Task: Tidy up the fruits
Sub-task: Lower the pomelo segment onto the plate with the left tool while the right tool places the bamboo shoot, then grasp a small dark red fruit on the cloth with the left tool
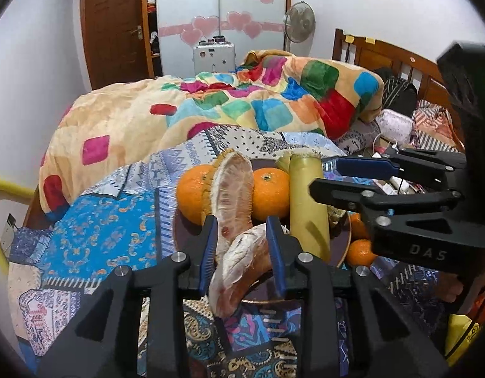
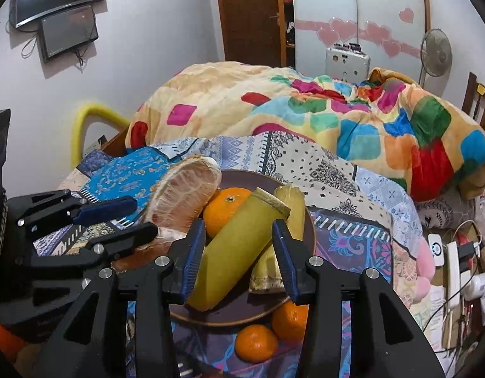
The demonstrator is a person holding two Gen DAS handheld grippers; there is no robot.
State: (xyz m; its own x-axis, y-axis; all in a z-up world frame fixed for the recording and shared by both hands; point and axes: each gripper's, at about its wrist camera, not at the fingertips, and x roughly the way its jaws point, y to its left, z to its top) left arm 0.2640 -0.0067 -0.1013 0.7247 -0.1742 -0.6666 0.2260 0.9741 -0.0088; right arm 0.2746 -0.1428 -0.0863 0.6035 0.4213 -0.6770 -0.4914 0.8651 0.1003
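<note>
Pomelo wedge (image 1: 242,264) between left hand-held gripper (image 1: 244,252) pads, plate (image 1: 343,245) beneath

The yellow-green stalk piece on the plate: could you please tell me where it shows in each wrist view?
Left wrist view: the yellow-green stalk piece stands right of centre, just right of the left gripper.
Right wrist view: it lies at centre, leaning up and right, between the open fingers of the right gripper.
Shared landmark: the brown plate under the fruit.
</note>
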